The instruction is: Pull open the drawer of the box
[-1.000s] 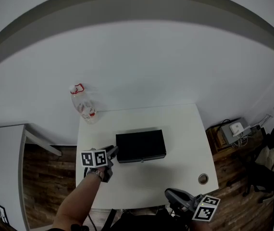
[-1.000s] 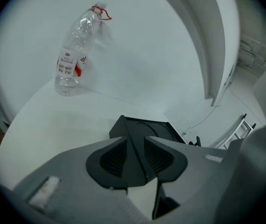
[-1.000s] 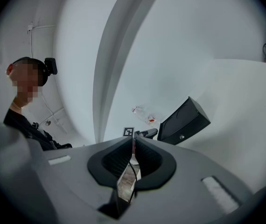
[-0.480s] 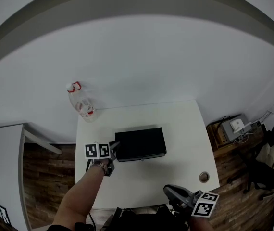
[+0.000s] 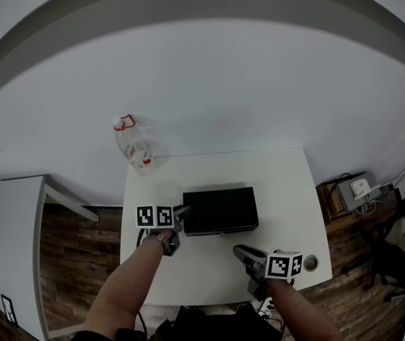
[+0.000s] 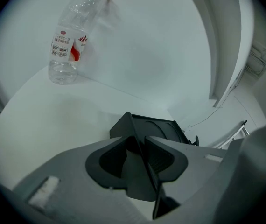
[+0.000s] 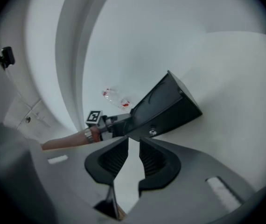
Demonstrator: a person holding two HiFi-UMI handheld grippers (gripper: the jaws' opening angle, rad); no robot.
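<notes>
The black box [image 5: 220, 209] sits mid-counter [image 5: 288, 190] with its drawer [image 7: 170, 120] flush, and the left tongs [image 5: 183, 212], just opened wider, straddle its left corner, likely to brace it, while the right tongs [image 5: 237, 250], also just opening and empty, line up on the small knob [image 7: 152, 132].

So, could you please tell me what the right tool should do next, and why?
Probably ease the right tool forward onto the small knob on the front of the black box. Its jaws have just been opening, nothing is between them, and the knob sits just ahead, slightly right of the gap.
</notes>
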